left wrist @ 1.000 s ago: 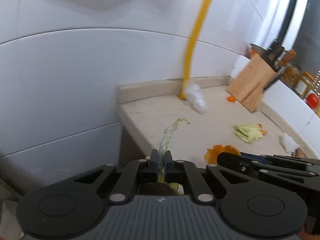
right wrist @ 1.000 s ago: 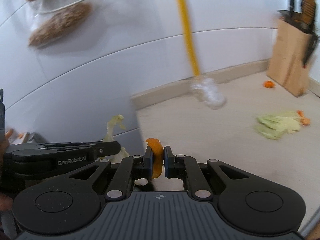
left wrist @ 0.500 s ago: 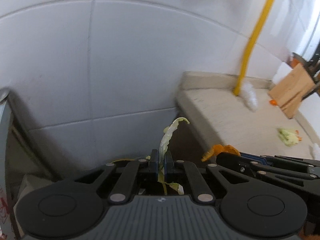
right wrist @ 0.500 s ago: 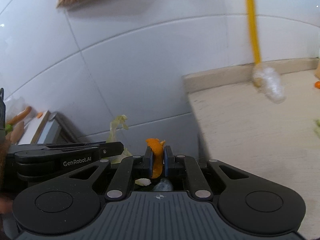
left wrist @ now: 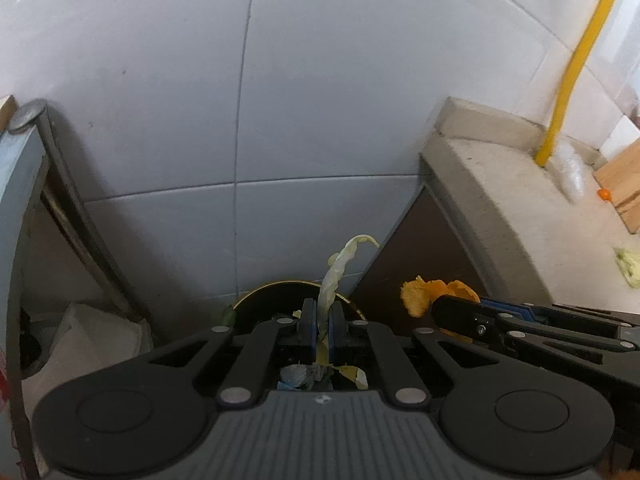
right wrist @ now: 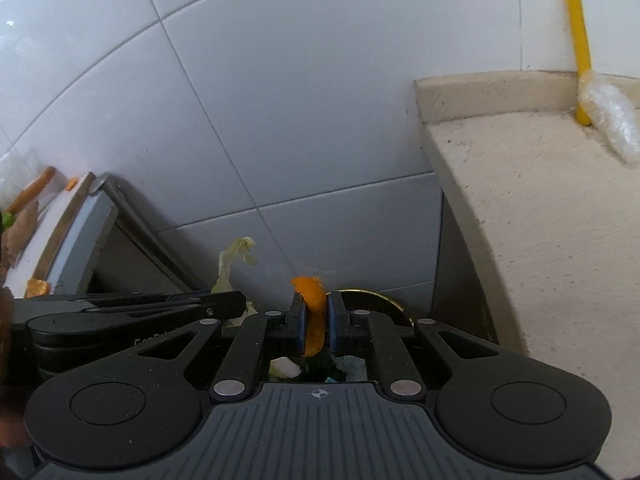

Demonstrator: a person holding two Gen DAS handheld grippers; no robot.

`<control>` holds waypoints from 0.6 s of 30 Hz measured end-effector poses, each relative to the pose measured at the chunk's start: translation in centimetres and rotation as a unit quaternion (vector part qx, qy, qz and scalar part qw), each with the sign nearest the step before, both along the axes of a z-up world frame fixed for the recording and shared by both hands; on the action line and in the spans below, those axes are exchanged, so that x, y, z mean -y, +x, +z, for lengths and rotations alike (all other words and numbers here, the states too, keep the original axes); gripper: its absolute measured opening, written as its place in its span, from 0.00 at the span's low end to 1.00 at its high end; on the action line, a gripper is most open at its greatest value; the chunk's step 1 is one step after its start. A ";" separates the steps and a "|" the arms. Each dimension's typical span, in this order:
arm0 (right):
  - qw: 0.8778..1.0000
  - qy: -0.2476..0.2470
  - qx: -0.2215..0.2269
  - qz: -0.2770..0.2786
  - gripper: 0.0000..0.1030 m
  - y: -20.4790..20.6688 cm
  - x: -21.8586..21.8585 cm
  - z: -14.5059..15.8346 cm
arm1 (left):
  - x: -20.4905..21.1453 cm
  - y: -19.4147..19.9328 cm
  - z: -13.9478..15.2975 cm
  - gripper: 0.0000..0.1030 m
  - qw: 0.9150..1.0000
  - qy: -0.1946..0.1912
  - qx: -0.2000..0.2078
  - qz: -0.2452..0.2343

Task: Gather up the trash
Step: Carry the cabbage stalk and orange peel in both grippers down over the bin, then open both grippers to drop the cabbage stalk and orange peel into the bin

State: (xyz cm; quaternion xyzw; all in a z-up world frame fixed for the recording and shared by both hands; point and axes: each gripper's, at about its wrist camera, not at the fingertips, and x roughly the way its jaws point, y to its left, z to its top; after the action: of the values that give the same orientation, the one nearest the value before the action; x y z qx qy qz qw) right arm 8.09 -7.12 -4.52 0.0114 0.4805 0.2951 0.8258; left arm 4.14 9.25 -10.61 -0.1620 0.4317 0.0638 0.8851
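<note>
My left gripper (left wrist: pixel 322 322) is shut on a pale green lettuce strip (left wrist: pixel 339 264) that curls up past its tips. The right gripper (right wrist: pixel 314 316) is shut on a curled piece of orange peel (right wrist: pixel 311 300). Both hang side by side over a dark round bin (left wrist: pixel 280 300) with a gold rim (right wrist: pixel 384 300), standing on the floor between the tiled wall and the counter's end; scraps lie inside it. From the left wrist view the orange peel (left wrist: pixel 432 296) and the right gripper (left wrist: pixel 444 312) show to the right. The lettuce strip (right wrist: pixel 232 260) and left gripper (right wrist: pixel 240 304) show at left in the right wrist view.
The beige counter (right wrist: pixel 540 184) ends on the right, with a yellow pipe (right wrist: pixel 576 40), a crumpled clear plastic bag (right wrist: pixel 612 120), a wooden knife block (left wrist: pixel 624 184) and a green scrap (left wrist: pixel 628 264). A steel unit (right wrist: pixel 92 232) with food scraps stands at left. A white box (left wrist: pixel 96 336) sits on the floor.
Both grippers have swung left off the counter and sunk toward the floor, each still holding its scrap. The bin has come into view beneath them, and the counter now sits at the right.
</note>
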 end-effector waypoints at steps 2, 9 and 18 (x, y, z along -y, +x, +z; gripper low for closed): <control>1.000 -0.002 -0.006 0.003 0.14 0.3 -0.3 -0.6 | -0.1 0.2 -0.4 0.02 1.000 0.003 -0.006 0.004; 1.000 -0.011 -0.025 0.008 0.14 1.2 -1.3 -2.8 | -0.1 1.6 -2.2 0.02 0.999 0.006 -0.028 0.014; 0.998 -0.025 -0.050 0.010 0.14 2.5 -2.1 -5.5 | -0.3 2.9 -4.0 0.02 0.998 0.008 -0.054 0.026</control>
State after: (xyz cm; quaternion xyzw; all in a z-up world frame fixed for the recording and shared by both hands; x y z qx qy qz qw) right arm 10.58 -5.01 -10.00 0.0011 0.5282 0.2900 0.7980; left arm 7.07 9.57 -14.57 -0.1626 0.4736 0.0987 0.8599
